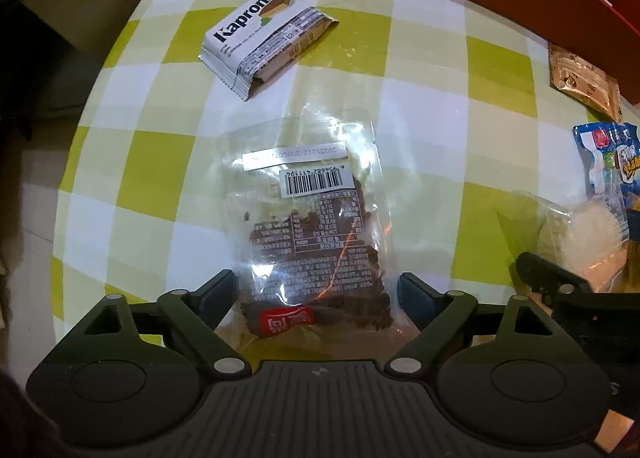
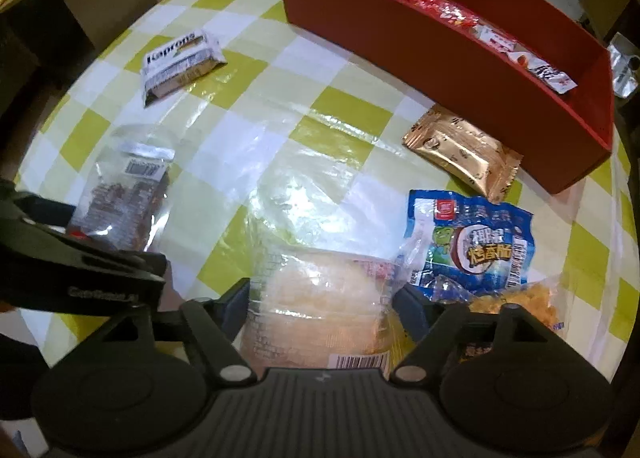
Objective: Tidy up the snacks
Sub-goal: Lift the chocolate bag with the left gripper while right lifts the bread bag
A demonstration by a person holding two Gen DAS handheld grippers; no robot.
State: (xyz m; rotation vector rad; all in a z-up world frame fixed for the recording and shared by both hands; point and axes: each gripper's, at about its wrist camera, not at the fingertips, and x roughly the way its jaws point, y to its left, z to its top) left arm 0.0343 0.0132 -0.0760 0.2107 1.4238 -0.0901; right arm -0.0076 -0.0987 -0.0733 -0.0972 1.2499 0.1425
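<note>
1. Left gripper points down with jaws apart, straddling the clear jerky bag; pads not pressing yet. Judgement: lower squarely, close on the bag's thick dark part, not the slippery film edge.
2. Right gripper is also spread, astride the pale snack bag lying flat on the worktop. Pads beside it, no squeeze visible. Pinch mid-bag, lift straight.
3. Blue bag touches the pale one's right side; risk of dragging it.
4. Count on worktop: one jerky, one pale, one blue, one gold pack, one Kaprons pack.
5. Far: one red box, several wrapped snacks inside, number unclear.
</note>
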